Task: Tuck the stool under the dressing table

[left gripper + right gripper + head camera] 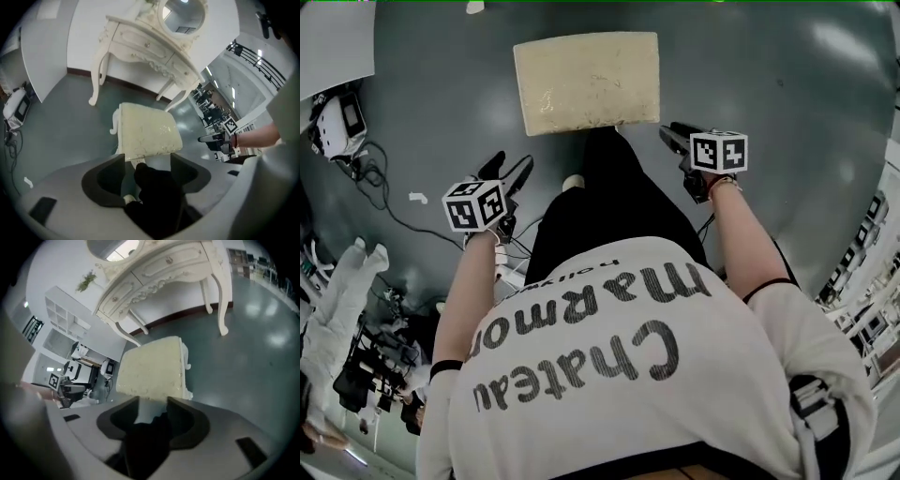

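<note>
Stool [586, 82]: rectangular seat with a pale cream-yellow cushion. The top is slightly mottled and the front edge is rounded. The frame is cream, and the left gripper view shows a curled foot [112, 129] at one corner. The stool stands upright on the glossy grey-green floor [787, 112], straight ahead of the person and just past the dark trouser leg [609, 187].

Dressing table [150, 47]: cream, with carved drawer fronts, slender curved legs and an oval mirror [183, 14] on top. It stands against the white wall. The stool is in front of the table and well apart from it, with open floor between them, so it is not under the table.

Left gripper [511, 178]: low at the person's left, angled down towards the stool's near left corner and not touching the stool. In its own view the jaws stand wide apart. Only the stool's near edge and the trouser leg show through the gap, both farther off, and the pads touch nothing.

Right gripper [675, 136]: near the stool's near right corner, just short of it. The jaws are parted, narrower than the left pair, and nothing is held between them.

Cables and equipment [342, 131] lie on the floor at far left.
</note>
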Action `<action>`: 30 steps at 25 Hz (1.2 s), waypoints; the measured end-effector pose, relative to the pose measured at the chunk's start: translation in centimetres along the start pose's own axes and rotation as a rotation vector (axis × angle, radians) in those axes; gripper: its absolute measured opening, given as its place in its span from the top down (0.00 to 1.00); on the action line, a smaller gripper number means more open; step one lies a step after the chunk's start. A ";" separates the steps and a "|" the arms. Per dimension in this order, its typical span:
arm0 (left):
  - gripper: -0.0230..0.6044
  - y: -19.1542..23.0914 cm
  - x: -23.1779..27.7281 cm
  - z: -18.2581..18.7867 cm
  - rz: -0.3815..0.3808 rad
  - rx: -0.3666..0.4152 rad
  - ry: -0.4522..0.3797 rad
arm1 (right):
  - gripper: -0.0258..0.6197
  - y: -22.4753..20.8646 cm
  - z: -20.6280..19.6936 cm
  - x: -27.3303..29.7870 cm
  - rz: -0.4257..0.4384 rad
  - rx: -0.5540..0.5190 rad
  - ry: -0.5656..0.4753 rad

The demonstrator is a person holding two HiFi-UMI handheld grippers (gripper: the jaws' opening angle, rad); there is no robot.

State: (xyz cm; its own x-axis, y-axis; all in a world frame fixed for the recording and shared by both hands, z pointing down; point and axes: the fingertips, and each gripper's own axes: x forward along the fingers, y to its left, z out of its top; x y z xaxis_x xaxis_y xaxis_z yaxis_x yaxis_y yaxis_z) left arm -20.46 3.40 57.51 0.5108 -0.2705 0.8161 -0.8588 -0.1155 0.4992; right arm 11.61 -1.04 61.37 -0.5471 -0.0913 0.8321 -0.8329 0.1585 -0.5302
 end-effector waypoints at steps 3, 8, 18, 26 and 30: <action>0.49 1.9 3.9 -0.5 -0.002 -0.059 0.110 | 0.56 -1.5 -1.8 2.5 0.115 0.084 0.153; 0.44 3.1 8.3 -0.6 0.030 -0.149 0.199 | 0.48 -3.2 -2.5 6.0 0.082 0.045 0.260; 0.40 3.5 13.3 -0.6 0.052 -0.020 0.443 | 0.44 -5.0 -2.2 10.2 -0.002 -0.063 0.421; 0.42 4.5 13.1 -1.9 0.154 -0.136 0.523 | 0.44 -4.7 -3.9 10.0 -0.025 -0.074 0.417; 0.44 4.8 13.4 -1.4 0.189 -0.159 0.469 | 0.48 -4.7 -3.4 10.2 -0.068 -0.105 0.372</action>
State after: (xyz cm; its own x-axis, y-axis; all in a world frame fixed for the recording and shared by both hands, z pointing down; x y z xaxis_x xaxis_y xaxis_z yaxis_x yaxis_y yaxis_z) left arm -17.64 0.61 71.24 0.3422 0.1879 0.9206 -0.9394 0.0501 0.3390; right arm 10.21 0.61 72.90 -0.4069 0.2544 0.8773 -0.8426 0.2663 -0.4680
